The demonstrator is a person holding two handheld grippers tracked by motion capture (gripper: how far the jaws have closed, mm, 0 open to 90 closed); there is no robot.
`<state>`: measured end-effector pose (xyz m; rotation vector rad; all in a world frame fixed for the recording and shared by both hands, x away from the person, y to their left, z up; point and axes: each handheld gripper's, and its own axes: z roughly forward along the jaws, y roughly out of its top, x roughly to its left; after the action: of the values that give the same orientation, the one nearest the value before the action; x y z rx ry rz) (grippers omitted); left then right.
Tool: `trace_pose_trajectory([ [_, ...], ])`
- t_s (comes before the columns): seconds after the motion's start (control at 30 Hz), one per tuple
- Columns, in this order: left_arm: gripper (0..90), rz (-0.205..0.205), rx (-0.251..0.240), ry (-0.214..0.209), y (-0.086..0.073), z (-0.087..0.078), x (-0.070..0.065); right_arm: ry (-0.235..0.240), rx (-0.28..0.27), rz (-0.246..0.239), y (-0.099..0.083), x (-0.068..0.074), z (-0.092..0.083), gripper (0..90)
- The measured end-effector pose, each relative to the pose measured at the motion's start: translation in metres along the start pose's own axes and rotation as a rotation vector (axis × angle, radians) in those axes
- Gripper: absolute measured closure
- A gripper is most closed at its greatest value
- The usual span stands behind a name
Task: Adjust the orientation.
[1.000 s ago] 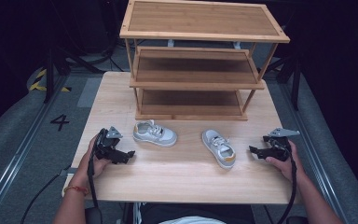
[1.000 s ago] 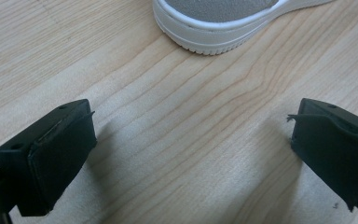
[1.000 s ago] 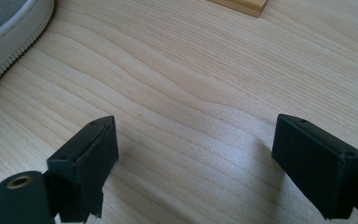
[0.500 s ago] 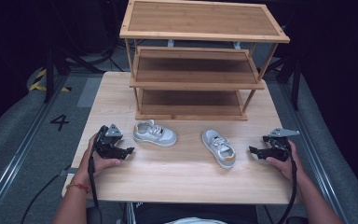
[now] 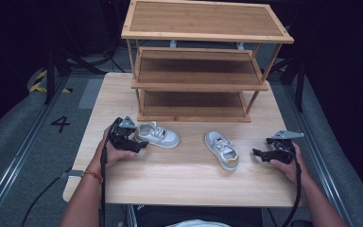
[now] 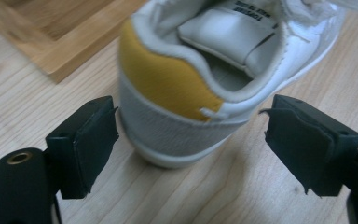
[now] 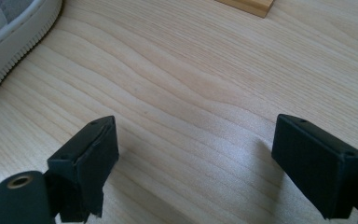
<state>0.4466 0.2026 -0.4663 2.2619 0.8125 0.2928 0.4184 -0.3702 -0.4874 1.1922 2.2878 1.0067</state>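
Shoes: I'm counting two, left shoe [image 5: 158, 135], right shoe [image 5: 222, 150].
Writing: tongue label unreadable.
Left tongs [image 6: 191, 140]: just opening, straddling the heel, untouched.
Right tongs [image 7: 193, 154]: gaping, empty.

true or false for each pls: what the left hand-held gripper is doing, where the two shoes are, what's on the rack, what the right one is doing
1. The left hand-held gripper has its jaws either side of a shoe's heel, not yet clamped. True.
2. Both shoes sit on the rack's bottom shelf. False: the left shoe and the right shoe lie on the table.
3. The wooden rack has bare shelves. True.
4. The right hand-held gripper grips the right shoe. False: it is open, beside that shoe, over bare table.
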Motion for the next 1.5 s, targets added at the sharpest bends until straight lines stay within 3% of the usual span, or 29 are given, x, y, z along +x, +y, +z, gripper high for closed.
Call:
trace_pose_trajectory([
  [0.37, 11.2, -0.008, 0.002, -0.001, 0.002, 0.000, -0.005, 0.001, 0.000, -0.002, 0.000, 0.000, 0.000, 15.0],
  [0.5, 16.5, -0.001, -0.019, -0.071, 0.003, -0.004, -0.011, 0.003, 0.001, -0.004, 0.000, 0.000, 0.000, 15.0],
  [0.57, 16.4, 0.023, 0.000, -0.078, 0.004, -0.006, -0.017, 0.006, 0.001, -0.004, 0.000, 0.000, 0.000, 15.0],
  [0.67, 17.2, 0.027, -0.001, -0.100, 0.005, -0.007, -0.022, 0.007, 0.001, -0.004, 0.000, 0.000, 0.000, 15.0],
  [0.77, 19.7, 0.033, -0.026, -0.115, 0.005, -0.010, -0.031, 0.008, 0.001, -0.005, 0.000, 0.000, 0.000, 15.0],
  [0.9, 23.4, 0.064, -0.007, -0.160, 0.003, -0.008, -0.045, 0.009, 0.001, -0.006, 0.000, 0.000, 0.000, 15.0],
  [1.0, 25.8, 0.110, 0.016, -0.177, 0.006, -0.004, -0.054, 0.008, 0.001, -0.006, 0.000, 0.000, 0.000, 15.0],
  [1.17, 26.9, 0.137, 0.031, -0.208, 0.011, -0.002, -0.066, 0.008, 0.001, -0.005, 0.000, 0.001, 0.000, 15.0],
  [1.23, 29.0, 0.148, 0.024, -0.247, 0.012, 0.000, -0.075, 0.008, 0.002, -0.005, 0.000, 0.001, 0.000, 15.0],
  [1.37, 31.3, 0.180, 0.037, -0.273, 0.017, 0.004, -0.086, 0.008, 0.001, -0.005, 0.000, 0.000, 0.000, 15.0],
  [1.5, 30.8, 0.206, 0.060, -0.270, 0.022, 0.006, -0.094, 0.009, 0.002, -0.006, 0.000, 0.001, 0.000, 15.0],
])
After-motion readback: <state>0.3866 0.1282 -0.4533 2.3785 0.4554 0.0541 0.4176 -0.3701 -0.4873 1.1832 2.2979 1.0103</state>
